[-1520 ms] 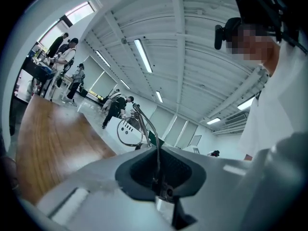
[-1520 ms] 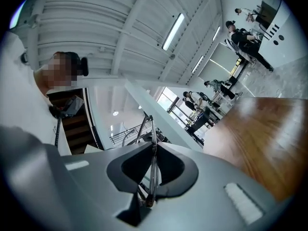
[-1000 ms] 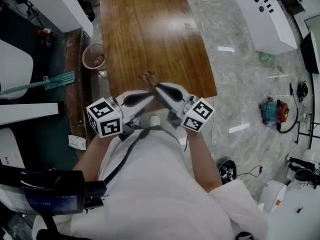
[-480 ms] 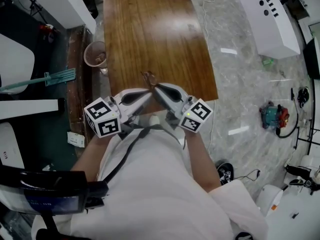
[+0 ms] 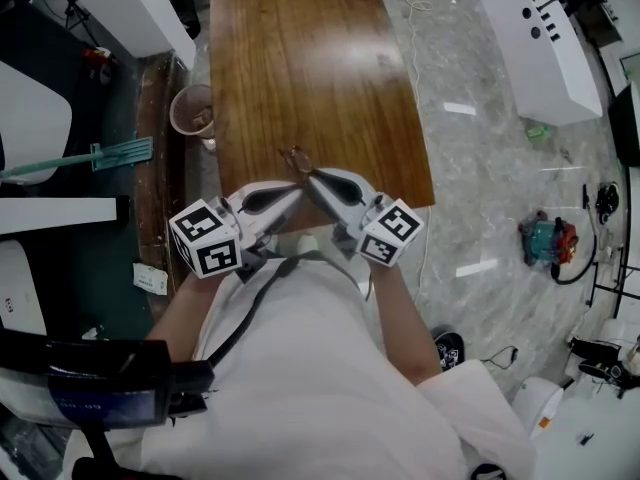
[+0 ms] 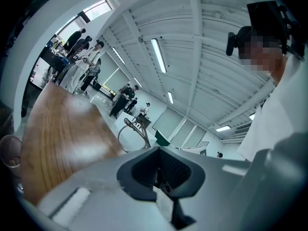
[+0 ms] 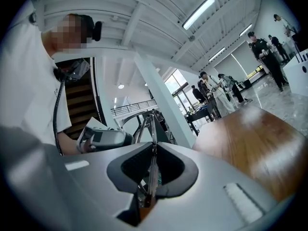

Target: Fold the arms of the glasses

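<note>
Over the table edge point(image 5: 400, 183), glasses point(image 5: 296, 158) tight in right hand-held gripper point(image 7: 152, 147) (left hand-held gripper point(image 6: 155, 149) likewise)

Your head view shows a brown wooden table point(image 5: 300, 58) at top centre; left of it are a round bin point(image 5: 192, 111) and a green mop point(image 5: 120, 155).

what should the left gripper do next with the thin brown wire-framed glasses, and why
Probably swing the left gripper toward the right gripper, folding in the arm it looks shut on: the right one clamps the thin brown wire-framed glasses over the wooden table.
</note>
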`<state>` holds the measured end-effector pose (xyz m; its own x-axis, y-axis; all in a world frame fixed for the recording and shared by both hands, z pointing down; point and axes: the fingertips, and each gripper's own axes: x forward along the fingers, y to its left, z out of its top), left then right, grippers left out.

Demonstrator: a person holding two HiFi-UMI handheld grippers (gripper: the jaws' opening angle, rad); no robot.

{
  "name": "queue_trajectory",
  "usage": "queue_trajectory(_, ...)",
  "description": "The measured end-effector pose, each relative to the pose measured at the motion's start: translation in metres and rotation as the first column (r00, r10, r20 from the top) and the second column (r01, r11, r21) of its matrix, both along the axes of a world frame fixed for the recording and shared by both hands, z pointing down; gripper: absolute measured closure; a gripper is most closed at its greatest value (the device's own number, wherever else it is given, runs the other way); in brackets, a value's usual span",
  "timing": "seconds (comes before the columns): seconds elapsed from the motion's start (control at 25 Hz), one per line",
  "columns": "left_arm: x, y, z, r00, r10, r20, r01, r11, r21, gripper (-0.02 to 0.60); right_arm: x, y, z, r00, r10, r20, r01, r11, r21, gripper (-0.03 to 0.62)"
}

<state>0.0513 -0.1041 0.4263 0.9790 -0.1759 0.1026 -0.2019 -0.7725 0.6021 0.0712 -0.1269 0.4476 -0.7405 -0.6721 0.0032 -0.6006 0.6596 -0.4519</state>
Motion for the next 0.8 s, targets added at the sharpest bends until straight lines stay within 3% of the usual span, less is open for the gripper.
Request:
queue_trajectory(0.2,-0.012,-0.012,0.019,0.996,-0.075,0.052,0.074,0.997,0.005,0.575,0.020,-0.013,0.019,0.998,0.054,-0.028,-0.056,0.997,-0.053,0.560)
queue_trajectory(0.32,-0.023,-0.019,0.031,0.986,-0.136,0.098,0.133,0.991,0.031,0.575,0.033,-0.030,0.049,0.983,0.086,-0.162,-0.101,0.991,-0.088,0.559)
queue_trajectory(0.4,-0.030,-0.021,0.039,0.978,-0.166,0.123,0.163,0.986,0.036,0.575,0.037,-0.041,0.073,0.954,0.068,-0.292,-0.100,0.990,-0.095,0.559)
queue_trajectory(0.6,-0.057,-0.021,0.064,0.952,-0.246,0.184,0.246,0.969,0.020,0.577,0.031,-0.063,0.115,0.827,-0.016,-0.561,-0.021,0.998,-0.060,0.559)
queue_trajectory(0.8,-0.085,-0.025,0.086,0.914,-0.330,0.237,0.332,0.943,0.031,0.577,0.014,-0.079,0.157,0.646,-0.084,-0.759,0.120,0.993,-0.008,0.559)
